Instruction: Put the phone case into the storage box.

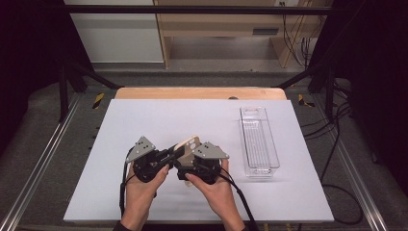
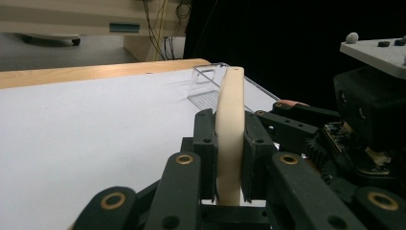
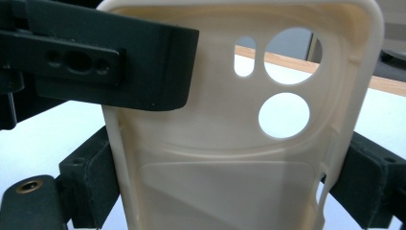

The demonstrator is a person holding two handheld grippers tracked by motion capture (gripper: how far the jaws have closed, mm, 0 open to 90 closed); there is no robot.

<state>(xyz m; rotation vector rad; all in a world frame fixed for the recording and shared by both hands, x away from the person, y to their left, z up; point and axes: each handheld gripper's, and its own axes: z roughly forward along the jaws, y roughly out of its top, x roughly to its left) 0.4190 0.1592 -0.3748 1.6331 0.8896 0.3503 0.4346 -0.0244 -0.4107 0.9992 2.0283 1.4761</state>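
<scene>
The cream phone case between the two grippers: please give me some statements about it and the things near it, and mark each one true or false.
1. The left gripper has its fingers closed on the phone case. True.
2. The phone case lies flat inside the clear tray. False: it is held above the white mat, and the tray is apart, to the right.
3. The right gripper holds the phone case by its two long edges. True.
4. The phone case has no openings. False: it has two round holes and a narrow slot.
5. The clear tray holds several things. False: it looks empty.
</scene>
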